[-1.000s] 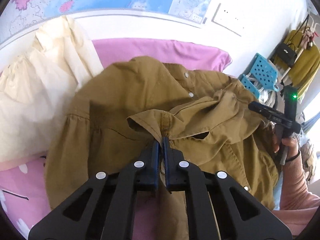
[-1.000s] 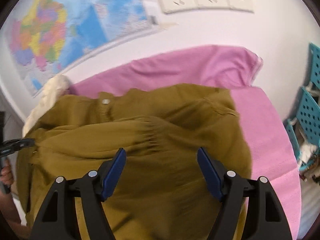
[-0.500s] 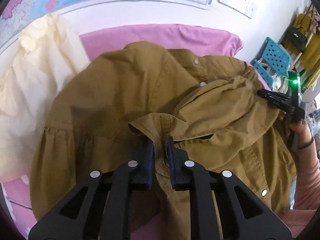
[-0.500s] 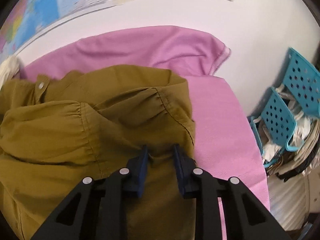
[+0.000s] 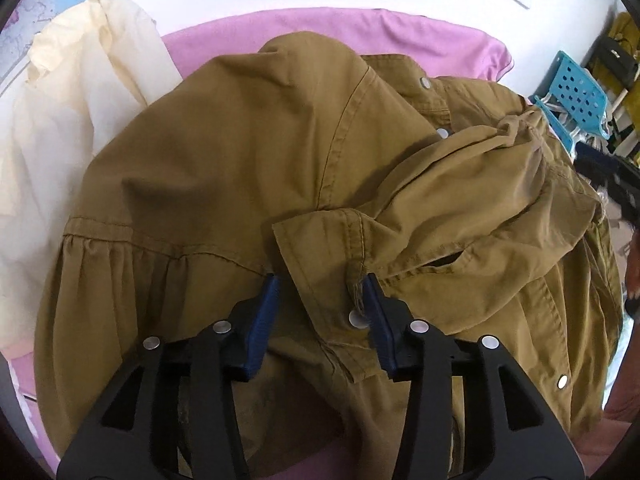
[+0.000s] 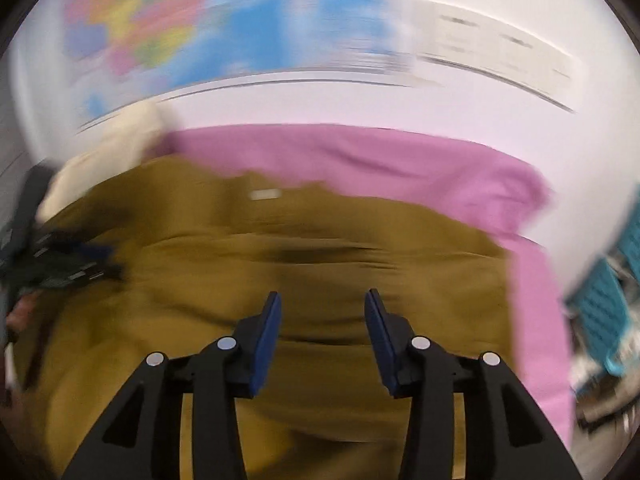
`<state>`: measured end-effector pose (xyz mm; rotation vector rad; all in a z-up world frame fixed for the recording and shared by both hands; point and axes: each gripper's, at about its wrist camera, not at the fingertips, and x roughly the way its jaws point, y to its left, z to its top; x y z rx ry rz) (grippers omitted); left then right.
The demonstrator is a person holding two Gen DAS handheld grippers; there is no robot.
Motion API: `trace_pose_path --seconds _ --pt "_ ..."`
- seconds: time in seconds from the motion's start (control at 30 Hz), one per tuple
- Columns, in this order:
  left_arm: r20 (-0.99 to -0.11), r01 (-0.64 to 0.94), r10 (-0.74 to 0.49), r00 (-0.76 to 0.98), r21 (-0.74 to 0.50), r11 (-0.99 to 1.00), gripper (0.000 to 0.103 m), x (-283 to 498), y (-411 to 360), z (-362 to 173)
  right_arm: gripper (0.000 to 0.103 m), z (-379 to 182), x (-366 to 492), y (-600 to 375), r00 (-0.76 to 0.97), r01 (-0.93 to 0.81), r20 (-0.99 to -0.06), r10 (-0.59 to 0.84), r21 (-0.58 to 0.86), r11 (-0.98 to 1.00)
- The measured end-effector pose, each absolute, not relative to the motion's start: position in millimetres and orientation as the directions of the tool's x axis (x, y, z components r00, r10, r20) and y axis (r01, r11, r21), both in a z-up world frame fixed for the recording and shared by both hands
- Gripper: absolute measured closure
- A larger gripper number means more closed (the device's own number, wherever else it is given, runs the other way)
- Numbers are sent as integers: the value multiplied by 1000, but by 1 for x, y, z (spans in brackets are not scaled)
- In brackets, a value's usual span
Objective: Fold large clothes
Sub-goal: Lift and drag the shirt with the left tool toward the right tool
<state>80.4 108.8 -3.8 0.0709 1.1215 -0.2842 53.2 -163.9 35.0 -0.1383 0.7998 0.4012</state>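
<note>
1. Mustard-brown cotton shirt (image 5: 248,168) with silver snap buttons lies spread over a pink bed sheet (image 5: 400,28), filling most of both wrist views.
2. Its body shows a gathered seam at the left, a long stitched seam down the middle, and a row of snaps near the far edge.
3. One sleeve is folded across the front, and its cuff (image 5: 320,248) with one snap lies flat, nearest the left camera.
4. The left gripper (image 5: 320,300) points down at that cuff. Its blue-padded jaws have just been opening and now stand partly apart; the cuff lies between them, the right pad just beside the cuff's seam, and neither pad presses it.
5. The right gripper (image 6: 320,312) hovers over the shirt's other side. Its jaws have just been opening, stand partly apart, and hold nothing. This view is blurred.
6. A cream fabric garment (image 5: 72,120) lies crumpled to the left, its edge touching the shirt.
7. A colourful wall map (image 6: 180,28) hangs behind the bed on a white wall.
8. A turquoise perforated plastic stool (image 5: 576,92) stands off the right side of the bed.
</note>
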Motion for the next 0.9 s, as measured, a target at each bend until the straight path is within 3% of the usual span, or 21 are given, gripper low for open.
trace_pose_path --seconds 0.13,0.3,0.4,0.5,0.63,0.9 --pt "-883 285 -191 430 -68 956 48 66 110 4 62 13 49 -109 561 -517 -764 319 -22 856" --pt "-861 316 -174 478 -17 949 41 47 103 16 60 -25 63 -96 507 -498 -821 263 -30 867" --pt "-851 330 -161 500 15 944 40 38 98 20 59 -17 60 -95 510 -492 -818 266 -24 870" --pt "-846 337 -157 510 28 941 40 38 96 22 52 1 52 -96 512 -511 -789 340 38 859" --pt "-840 345 -161 517 33 938 40 38 95 21 51 16 47 -87 520 -526 -766 377 61 848" --pt "-839 336 -153 522 37 941 40 27 97 19 51 -11 66 -54 472 -529 -823 316 23 848"
